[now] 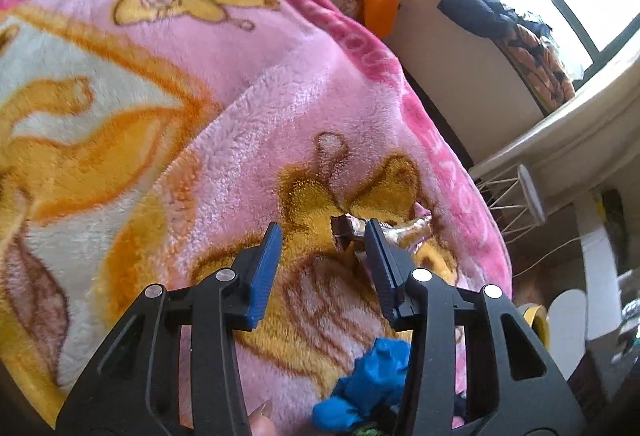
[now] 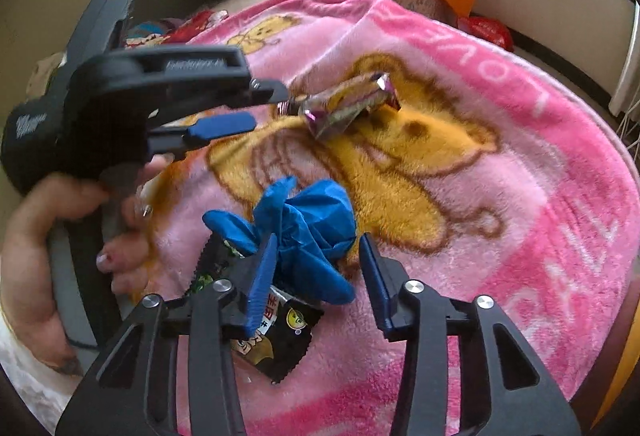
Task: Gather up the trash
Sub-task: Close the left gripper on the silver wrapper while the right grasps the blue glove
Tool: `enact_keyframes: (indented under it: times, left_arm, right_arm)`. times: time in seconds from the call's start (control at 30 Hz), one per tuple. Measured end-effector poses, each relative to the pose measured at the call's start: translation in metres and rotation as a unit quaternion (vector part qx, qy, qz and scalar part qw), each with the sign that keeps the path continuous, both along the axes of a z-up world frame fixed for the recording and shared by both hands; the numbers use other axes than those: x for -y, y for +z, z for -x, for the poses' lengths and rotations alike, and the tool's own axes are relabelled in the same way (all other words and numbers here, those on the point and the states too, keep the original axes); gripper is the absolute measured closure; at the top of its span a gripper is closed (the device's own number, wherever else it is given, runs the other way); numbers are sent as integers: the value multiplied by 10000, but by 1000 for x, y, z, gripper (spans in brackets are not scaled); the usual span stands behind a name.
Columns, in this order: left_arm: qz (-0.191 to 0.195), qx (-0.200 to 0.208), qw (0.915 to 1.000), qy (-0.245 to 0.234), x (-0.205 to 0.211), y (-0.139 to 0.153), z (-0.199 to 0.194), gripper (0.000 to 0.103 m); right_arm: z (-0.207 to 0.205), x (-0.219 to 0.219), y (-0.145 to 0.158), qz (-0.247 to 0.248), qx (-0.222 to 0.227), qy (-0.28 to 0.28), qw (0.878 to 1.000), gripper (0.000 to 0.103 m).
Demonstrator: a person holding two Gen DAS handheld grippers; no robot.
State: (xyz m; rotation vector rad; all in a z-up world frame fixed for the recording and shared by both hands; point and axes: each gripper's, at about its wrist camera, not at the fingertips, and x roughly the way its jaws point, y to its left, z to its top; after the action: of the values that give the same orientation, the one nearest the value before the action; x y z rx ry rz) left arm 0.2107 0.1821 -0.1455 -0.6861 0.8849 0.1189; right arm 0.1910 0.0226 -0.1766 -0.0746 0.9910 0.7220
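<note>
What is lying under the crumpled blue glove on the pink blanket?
A black snack wrapper with a zigzag edge lies partly under the blue glove, on the pink blanket. The wrapper's middle is covered, so anything else beneath cannot be seen.

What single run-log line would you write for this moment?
left gripper: jaws open at shiny foil wrapper | right gripper: jaws open around crumpled blue plastic glove | surface: pink fleece blanket
</note>
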Motion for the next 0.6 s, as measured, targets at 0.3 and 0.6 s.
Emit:
enact_keyframes:
  times: [0.3,0.6]
  left_arm:
    - [1069,109,9942,8,-5,-18,-9,83]
    - [1006,427,9940,-11,1,-4,-3,92]
  right_arm:
    - [8,2,-4,-57,-76,80,9999,78]
    - [22,11,5,-74,135,68,9999,90]
